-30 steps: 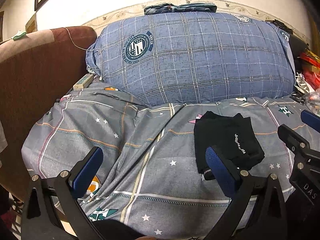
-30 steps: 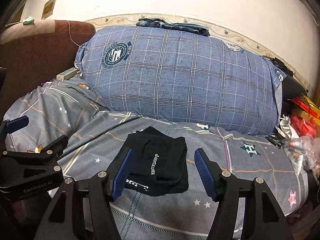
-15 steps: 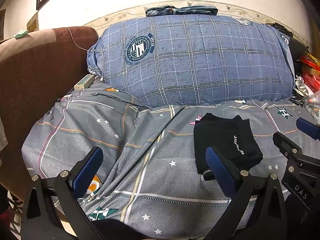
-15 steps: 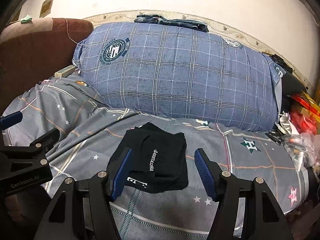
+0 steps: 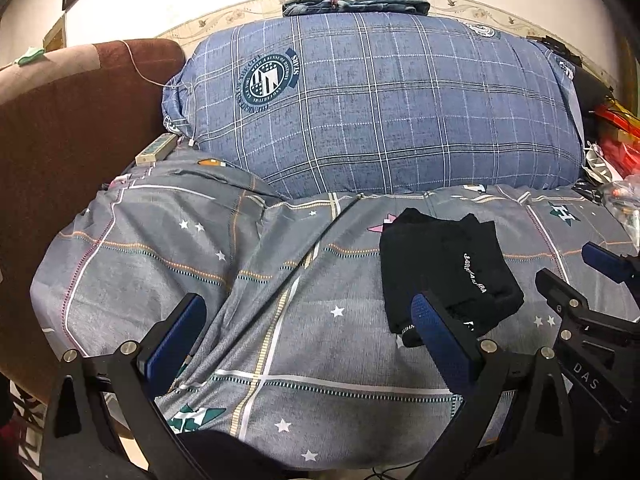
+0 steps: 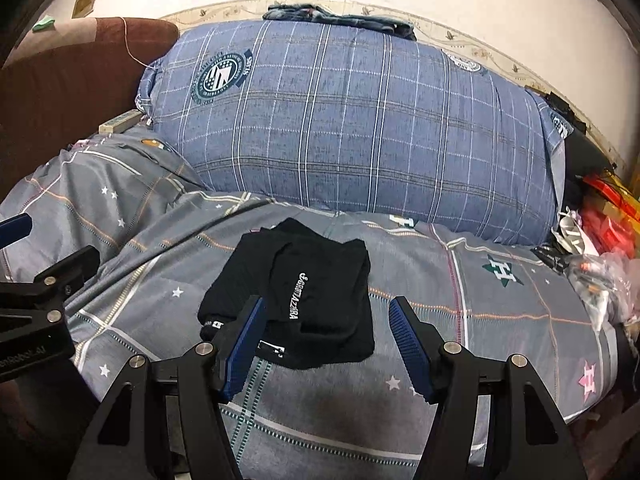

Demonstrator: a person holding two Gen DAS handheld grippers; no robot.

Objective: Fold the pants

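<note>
**Folded pants on bed, both grippers open above them**

Surroundings: grey quilt (image 6: pixel 460 304) with stars and grid lines covers the bed; big blue plaid pillow (image 6: pixel 360 132) lies beyond the right gripper (image 6: pixel 326 344), well past the pants (image 6: pixel 304 288); folded denim (image 6: pixel 340 20) on top of the pillow; brown headboard (image 5: pixel 68 140) to the left gripper's left; small box (image 5: pixel 156 148) wedged between headboard and pillow; red and yellow clutter (image 6: pixel 604 216) plus a clear bag (image 6: pixel 600 280) far to the right gripper's right; nothing stands between either gripper and the pants.

Pants: black, folded into a compact square, white lettering up; straight ahead of the right gripper, near edge between its fingers; ahead-right of the left gripper (image 5: pixel 308 340), partly hidden by its right finger (image 5: pixel 440 340).

Pose: both grippers point forward and down at the quilt; right gripper about half spread, holding nothing, pads not pressing cloth; left gripper wide apart, empty, only quilt between its fingers; each gripper shows at the edge of the other's view, side by side.

Room: open quilt ahead-left of the left gripper; free quilt right of the pants up to the clutter; bed edge falls off just below both grippers.
</note>
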